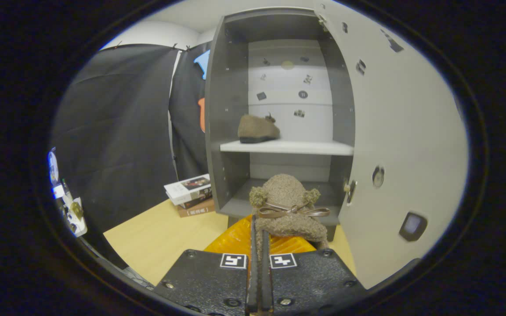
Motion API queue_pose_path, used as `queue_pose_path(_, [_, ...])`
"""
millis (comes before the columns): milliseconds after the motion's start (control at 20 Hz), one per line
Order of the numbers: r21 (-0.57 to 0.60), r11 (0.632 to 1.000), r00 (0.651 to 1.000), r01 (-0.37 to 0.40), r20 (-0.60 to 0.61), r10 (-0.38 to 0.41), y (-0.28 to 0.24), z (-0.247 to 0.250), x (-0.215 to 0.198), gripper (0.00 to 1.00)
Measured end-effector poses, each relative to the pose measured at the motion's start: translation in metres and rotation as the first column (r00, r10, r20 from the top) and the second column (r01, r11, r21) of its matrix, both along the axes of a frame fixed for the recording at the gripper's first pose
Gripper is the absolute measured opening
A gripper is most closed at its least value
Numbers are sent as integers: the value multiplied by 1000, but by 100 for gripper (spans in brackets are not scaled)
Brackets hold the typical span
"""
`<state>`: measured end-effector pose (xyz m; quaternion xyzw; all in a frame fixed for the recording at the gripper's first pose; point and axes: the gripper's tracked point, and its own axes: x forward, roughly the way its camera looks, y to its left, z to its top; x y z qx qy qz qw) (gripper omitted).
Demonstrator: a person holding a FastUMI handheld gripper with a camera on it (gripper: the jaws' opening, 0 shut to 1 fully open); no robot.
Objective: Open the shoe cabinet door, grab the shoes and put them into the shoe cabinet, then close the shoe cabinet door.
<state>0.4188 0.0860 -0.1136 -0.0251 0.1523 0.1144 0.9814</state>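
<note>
My gripper [259,237] is shut on a fuzzy brown shoe [289,206] with pompoms and a brown bow, pinching its heel edge between both fingers and holding it up in front of the shoe cabinet [229,109]. The cabinet's door [393,145] stands swung open to the right of the fingers. Inside, a second brown shoe [258,129] rests on the left part of the white middle shelf [305,148]. The held shoe hangs level with the cabinet's lower compartment, just outside it.
A stack of books [191,195] lies on the wooden table [156,237] left of the cabinet. An orange ridged object [235,239] sits under the held shoe. The door's handle [350,189] juts out near the shoe's right side.
</note>
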Motion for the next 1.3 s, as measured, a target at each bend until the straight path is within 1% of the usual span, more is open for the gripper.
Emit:
queue_pose_path(150, [-15,1000,996,23,88,-22,3,62,17,6])
queue_pose_path(250, [-9,999,992,33,125,-32,7,100,28,6])
queue_pose_path(350, [-25,999,986,31,167,-26,12,137,42,6])
queue_pose_path(400, [-37,998,981,44,190,-37,13,156,53,6])
queue_pose_path(550, [-82,993,969,83,240,-62,17,198,85,7])
queue_pose_path(650, [-96,992,968,86,244,-60,23,214,106,6])
queue_pose_path(750, [-77,995,975,59,220,-40,35,220,129,6])
queue_pose_path(850, [-95,994,982,51,188,-32,37,217,157,6])
queue_pose_path(1050, [-145,983,985,109,151,-86,25,201,213,6])
queue_pose_path(1300, [-171,973,986,153,88,-139,-13,154,283,6])
